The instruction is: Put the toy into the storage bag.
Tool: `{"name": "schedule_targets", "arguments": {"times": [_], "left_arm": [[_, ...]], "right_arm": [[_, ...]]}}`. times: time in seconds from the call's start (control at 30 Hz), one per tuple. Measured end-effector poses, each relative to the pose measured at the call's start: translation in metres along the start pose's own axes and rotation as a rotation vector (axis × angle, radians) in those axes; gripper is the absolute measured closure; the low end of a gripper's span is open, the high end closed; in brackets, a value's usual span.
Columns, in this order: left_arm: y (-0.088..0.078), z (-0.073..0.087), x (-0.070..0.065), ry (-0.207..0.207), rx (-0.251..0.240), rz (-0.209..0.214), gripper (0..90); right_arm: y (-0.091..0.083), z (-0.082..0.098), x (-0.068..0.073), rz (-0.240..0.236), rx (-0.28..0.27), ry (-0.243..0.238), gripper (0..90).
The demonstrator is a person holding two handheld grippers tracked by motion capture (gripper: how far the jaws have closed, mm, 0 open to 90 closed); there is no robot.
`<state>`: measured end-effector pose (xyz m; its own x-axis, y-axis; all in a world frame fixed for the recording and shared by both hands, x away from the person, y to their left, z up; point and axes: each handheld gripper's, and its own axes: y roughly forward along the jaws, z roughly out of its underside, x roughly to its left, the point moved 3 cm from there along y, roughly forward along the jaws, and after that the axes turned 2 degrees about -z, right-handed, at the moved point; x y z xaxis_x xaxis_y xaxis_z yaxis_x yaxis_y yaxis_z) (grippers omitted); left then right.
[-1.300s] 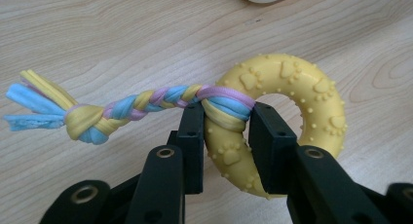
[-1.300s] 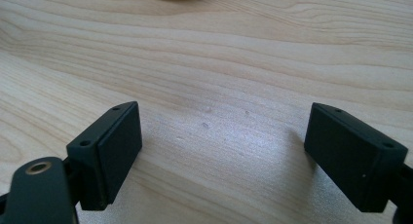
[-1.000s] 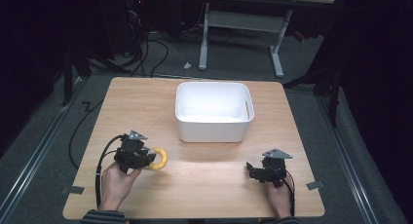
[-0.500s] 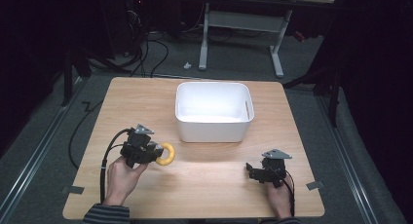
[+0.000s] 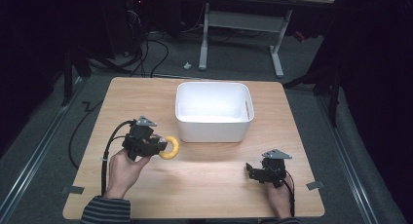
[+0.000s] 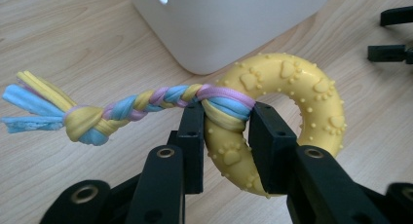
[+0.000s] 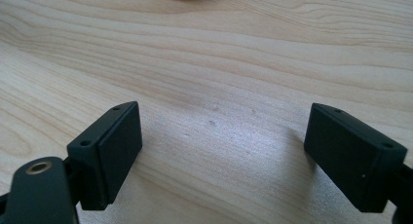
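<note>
Black hand-held gripper (image 5: 164, 147) with grey three-cornered plate, black cable; striped sleeve (image 5: 105, 212) at wrist

The high view looks forward and down from above my side of the table (image 5: 204, 185), far enough to take in the whole top, the bin (image 5: 213, 112) and the floor beyond. My left gripper (image 6: 225, 124) camera sits close behind its jaws, facing along them over the ring (image 6: 292, 87) to the bin's wall (image 6: 234, 24). My right gripper (image 7: 221, 156) camera rides low, very near the wood. All three share the tabletop; the high and left views share ring and bin.
</note>
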<state>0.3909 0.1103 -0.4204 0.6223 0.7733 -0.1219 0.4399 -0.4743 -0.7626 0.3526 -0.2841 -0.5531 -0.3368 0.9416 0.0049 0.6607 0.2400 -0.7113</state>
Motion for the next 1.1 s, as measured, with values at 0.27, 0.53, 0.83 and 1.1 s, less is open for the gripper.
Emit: {"name": "schedule_targets", "arguments": {"times": [0.27, 0.53, 0.83, 1.1], "left_arm": [[-0.008, -0.014, -0.001, 0.014, 0.004, 0.012, 68.1], [-0.016, -0.038, -0.003, 0.032, -0.017, 0.023, 68.0], [-0.020, -0.057, -0.006, 0.041, -0.035, 0.038, 68.1], [-0.023, -0.071, -0.008, 0.043, -0.047, 0.047, 68.0]], "right_arm": [[0.000, 0.000, 0.000, -0.001, 0.000, -0.004, 13.8], [0.000, 0.000, 0.000, -0.002, 0.000, -0.005, 13.8], [0.000, 0.000, 0.000, -0.001, 0.000, -0.005, 13.8], [0.000, 0.000, 0.000, -0.001, 0.000, -0.005, 13.7]]}}
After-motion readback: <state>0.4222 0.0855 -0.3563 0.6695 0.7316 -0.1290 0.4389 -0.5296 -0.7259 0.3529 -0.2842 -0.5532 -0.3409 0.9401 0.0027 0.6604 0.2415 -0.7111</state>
